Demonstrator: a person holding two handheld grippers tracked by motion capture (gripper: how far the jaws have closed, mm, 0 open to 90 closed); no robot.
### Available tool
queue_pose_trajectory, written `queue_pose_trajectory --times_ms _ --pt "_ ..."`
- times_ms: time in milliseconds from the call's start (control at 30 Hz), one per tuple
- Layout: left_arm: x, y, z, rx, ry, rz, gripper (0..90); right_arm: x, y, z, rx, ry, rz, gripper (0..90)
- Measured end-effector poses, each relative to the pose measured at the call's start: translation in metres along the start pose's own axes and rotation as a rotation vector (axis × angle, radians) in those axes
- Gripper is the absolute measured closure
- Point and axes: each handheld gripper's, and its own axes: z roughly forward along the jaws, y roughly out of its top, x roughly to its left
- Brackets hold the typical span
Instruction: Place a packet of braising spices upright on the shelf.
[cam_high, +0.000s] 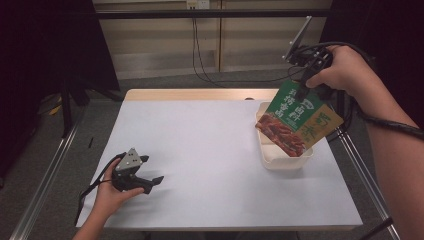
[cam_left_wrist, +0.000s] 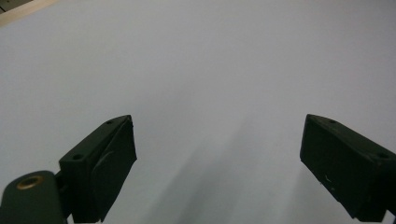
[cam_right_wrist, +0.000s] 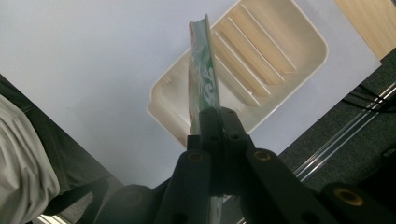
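Resting near the front-left corner of the tabletop (cam_high: 210, 165), the left tongs (cam_high: 156, 182) sit low in a hand (cam_high: 107, 199), jaws spread wide w/ nothing between them. Grey 3-cornered plate on top, cable trailing off the left edge. In the left gripper view the left tongs (cam_left_wrist: 217, 163) show both jaws far apart over bare white surface, only soft shadows under them.

Farther back, by the right edge, a cream tray (cam_high: 280, 161) lies on the white sheet, long side running front to back, w/ ribbed sections inside. Above it hangs a packet (cam_high: 297, 119): green top w/ white lettering, red food photo on the lower part, tan panel on its right side. It's tilted, lower corner over the tray; can't tell if it touches the rim.

The right tongs (cam_high: 303, 90) are clamped tight on the packet's top edge, held up by the other hand (cam_high: 345, 70) above the back-right corner, cable looping down past the forearm. In the right gripper view the right tongs (cam_right_wrist: 215, 122) have jaws pressed together on the packet (cam_right_wrist: 201, 79), seen edge-on as a thin green strip, w/ the tray (cam_right_wrist: 280, 42) below and beyond it. Wood edge of the tabletop shows at the back, past the white sheet.
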Motion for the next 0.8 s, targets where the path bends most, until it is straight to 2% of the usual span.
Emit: queue_pose_trajectory --times_ms 67,233,367,533,800 --pt "0.000 0.000 0.001 -0.010 -0.006 -0.002 10.5 0.000 -0.002 0.002 0.006 0.013 -0.004 90.0" --pt "-0.001 0.000 0.001 -0.001 -0.005 -0.004 10.5 0.000 -0.003 0.006 0.020 0.009 -0.003 90.0" --pt "0.000 0.000 0.001 -0.011 -0.004 -0.001 10.6 -0.001 -0.004 0.009 0.023 0.013 0.005 90.0" --pt "-0.001 0.000 0.001 0.000 -0.004 -0.002 10.5 -0.002 -0.006 0.013 0.028 0.024 -0.002 90.0" --pt "-0.001 0.000 0.001 -0.003 -0.006 -0.001 10.6 -0.005 -0.010 0.024 0.059 0.036 0.023 90.0"
